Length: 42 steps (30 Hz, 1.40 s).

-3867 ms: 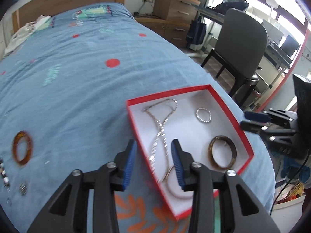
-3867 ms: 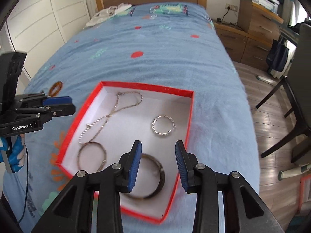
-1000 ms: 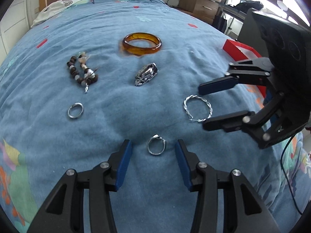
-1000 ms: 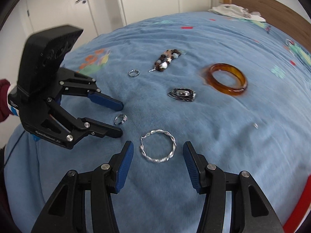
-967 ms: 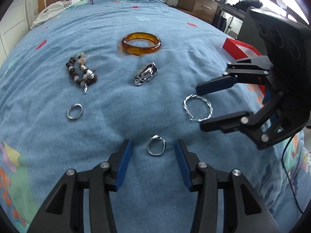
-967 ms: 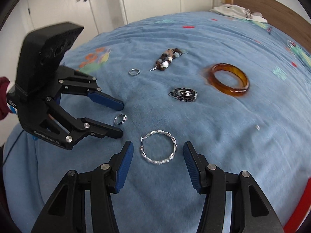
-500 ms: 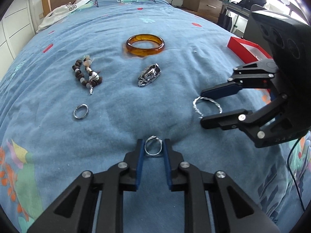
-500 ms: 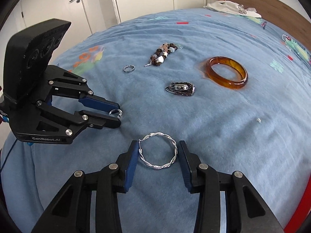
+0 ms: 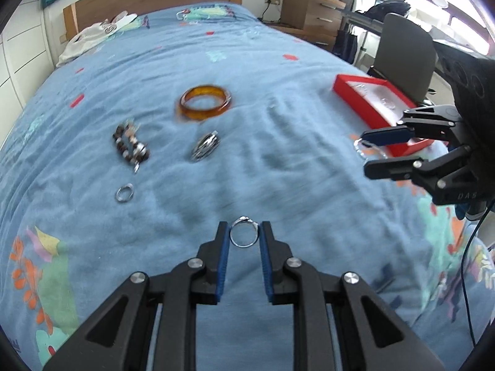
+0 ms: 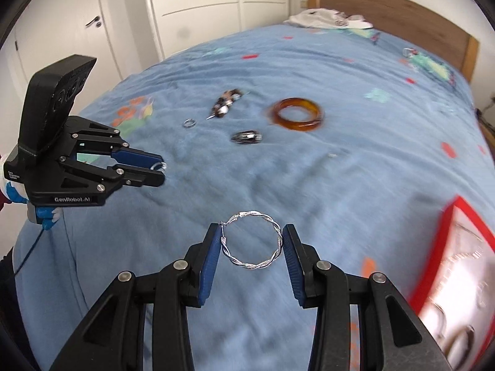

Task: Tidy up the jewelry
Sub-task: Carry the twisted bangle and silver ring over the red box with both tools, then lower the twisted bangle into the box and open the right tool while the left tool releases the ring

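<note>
My left gripper (image 9: 245,235) is shut on a small silver ring (image 9: 244,235) and holds it above the blue bedspread. My right gripper (image 10: 252,241) is shut on a twisted silver hoop (image 10: 252,241), also lifted off the bed. The right gripper shows in the left wrist view (image 9: 376,151) close to the red jewelry box (image 9: 374,105). The left gripper shows in the right wrist view (image 10: 156,170). The red box with a white inside (image 10: 458,262) lies at the right, with jewelry in it.
On the bedspread lie an amber bangle (image 9: 205,101), a beaded bracelet (image 9: 131,145), a silver clip (image 9: 205,148) and a plain silver ring (image 9: 124,192). A grey chair (image 9: 405,49) and wooden drawers (image 9: 312,9) stand beyond the bed's right side.
Both grippers closed on their pieces, the left on the small ring and the right on the twisted hoop, and lifted them off the bed. The views have swung toward the red box.
</note>
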Each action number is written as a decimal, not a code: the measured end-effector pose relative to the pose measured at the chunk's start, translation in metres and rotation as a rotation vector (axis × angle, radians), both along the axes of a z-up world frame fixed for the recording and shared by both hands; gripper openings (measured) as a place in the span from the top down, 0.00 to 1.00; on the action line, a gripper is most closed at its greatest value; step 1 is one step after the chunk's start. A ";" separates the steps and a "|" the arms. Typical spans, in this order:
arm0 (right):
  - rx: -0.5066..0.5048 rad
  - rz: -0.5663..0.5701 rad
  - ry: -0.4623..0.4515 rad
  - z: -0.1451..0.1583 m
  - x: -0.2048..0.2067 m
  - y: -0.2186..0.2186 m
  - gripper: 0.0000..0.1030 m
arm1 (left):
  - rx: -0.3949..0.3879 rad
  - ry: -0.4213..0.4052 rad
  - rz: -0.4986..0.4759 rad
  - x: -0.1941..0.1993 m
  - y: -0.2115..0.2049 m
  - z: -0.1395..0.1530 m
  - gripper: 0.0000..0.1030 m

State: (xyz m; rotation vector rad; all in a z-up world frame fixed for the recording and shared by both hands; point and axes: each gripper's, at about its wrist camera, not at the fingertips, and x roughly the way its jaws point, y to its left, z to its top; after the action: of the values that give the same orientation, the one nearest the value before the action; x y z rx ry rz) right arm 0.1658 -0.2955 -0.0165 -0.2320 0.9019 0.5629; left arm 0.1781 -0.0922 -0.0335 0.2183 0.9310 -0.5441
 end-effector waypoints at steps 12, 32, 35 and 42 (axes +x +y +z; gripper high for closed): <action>-0.017 -0.190 -0.094 0.053 -0.052 -0.110 0.61 | -0.043 -0.044 -0.127 -0.022 -0.089 0.050 0.82; 0.010 -0.432 -0.039 0.036 -0.056 -0.256 0.61 | -0.007 -0.002 -0.356 -0.003 -0.296 0.043 0.82; 0.025 -0.439 -0.012 0.023 -0.045 -0.265 0.61 | 0.009 0.021 -0.364 0.006 -0.315 0.030 0.82; 0.031 -0.404 0.046 -0.002 -0.021 -0.274 0.61 | 0.068 0.068 -0.374 0.018 -0.337 -0.002 0.82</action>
State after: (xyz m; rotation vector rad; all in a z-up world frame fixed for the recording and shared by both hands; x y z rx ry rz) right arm 0.1452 -0.5698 -0.0183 -0.0058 0.9525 0.2070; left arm 0.1960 -0.4288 -0.0353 0.4426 0.9807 -0.8695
